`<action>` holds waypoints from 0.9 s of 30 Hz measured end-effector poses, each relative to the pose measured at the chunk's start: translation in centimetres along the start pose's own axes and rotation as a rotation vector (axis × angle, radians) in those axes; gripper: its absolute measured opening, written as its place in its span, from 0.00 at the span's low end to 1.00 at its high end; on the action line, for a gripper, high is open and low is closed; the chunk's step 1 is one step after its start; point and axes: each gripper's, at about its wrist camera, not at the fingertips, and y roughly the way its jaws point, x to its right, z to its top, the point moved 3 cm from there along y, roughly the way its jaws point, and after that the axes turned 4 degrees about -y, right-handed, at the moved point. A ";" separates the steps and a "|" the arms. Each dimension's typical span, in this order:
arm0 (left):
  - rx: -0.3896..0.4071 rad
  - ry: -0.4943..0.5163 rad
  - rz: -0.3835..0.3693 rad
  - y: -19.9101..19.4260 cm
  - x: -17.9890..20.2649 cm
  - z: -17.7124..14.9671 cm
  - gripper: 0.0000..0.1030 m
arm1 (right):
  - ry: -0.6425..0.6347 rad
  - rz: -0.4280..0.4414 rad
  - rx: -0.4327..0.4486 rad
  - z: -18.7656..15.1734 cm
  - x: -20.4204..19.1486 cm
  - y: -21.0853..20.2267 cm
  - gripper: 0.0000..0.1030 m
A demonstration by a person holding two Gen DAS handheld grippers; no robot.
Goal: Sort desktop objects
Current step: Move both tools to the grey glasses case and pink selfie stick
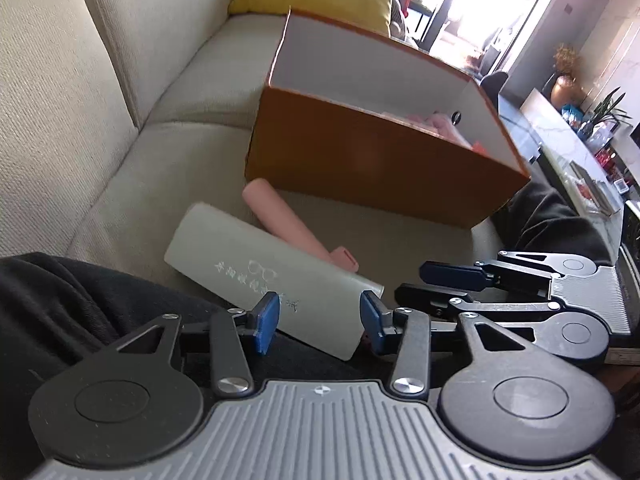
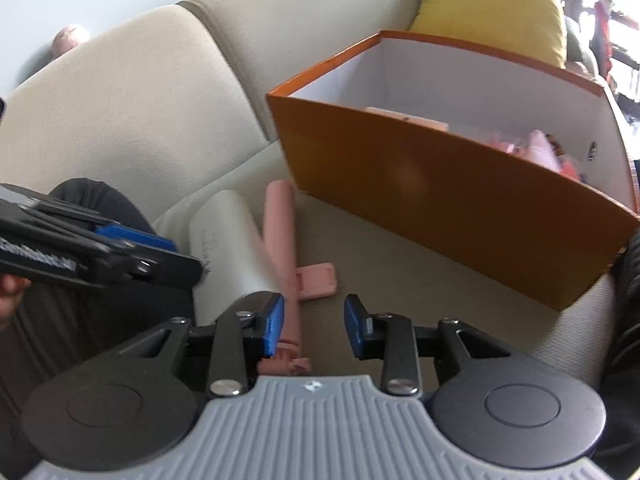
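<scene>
Left claw (image 1: 319,322): spread wide — pads flank the near end of the grey case (image 1: 264,280), not pinching it.
Right claw (image 2: 314,326): spread, nothing pinched — the pink tool (image 2: 286,240) lies just beside its left pad (image 2: 274,322).
Case: flat on the sofa (image 1: 120,152), pink tool alongside.
Box (image 1: 380,160): orange, open-topped, behind both, pink items inside.

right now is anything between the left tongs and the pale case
Nothing visible. The left tongs are open, with the pale case lying just ahead between the blue pads. The pink stick lies on its far side, toward the orange box.
</scene>
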 end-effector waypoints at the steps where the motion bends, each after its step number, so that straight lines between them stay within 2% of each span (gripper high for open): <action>1: -0.005 -0.006 -0.003 0.2 0.1 -0.1 0.51 | -0.004 0.005 -0.002 0.0 -0.1 0.2 0.35; 5: -0.011 -0.020 0.001 0.5 0.1 0.2 0.51 | 0.021 0.015 -0.011 0.1 0.3 0.7 0.35; 8: -0.020 -0.027 0.010 0.3 -0.3 0.4 0.51 | 0.089 0.060 -0.011 0.4 1.1 0.5 0.35; 16: -0.072 0.073 0.057 1.1 0.5 0.2 0.51 | 0.208 0.221 -0.035 0.8 1.6 0.2 0.35; 20: -0.075 0.070 0.050 1.0 0.4 0.3 0.49 | 0.206 0.238 -0.058 0.9 1.1 1.0 0.36; 27: -0.062 0.109 0.028 0.5 0.4 0.0 0.47 | 0.310 0.266 -0.069 1.2 2.0 1.6 0.30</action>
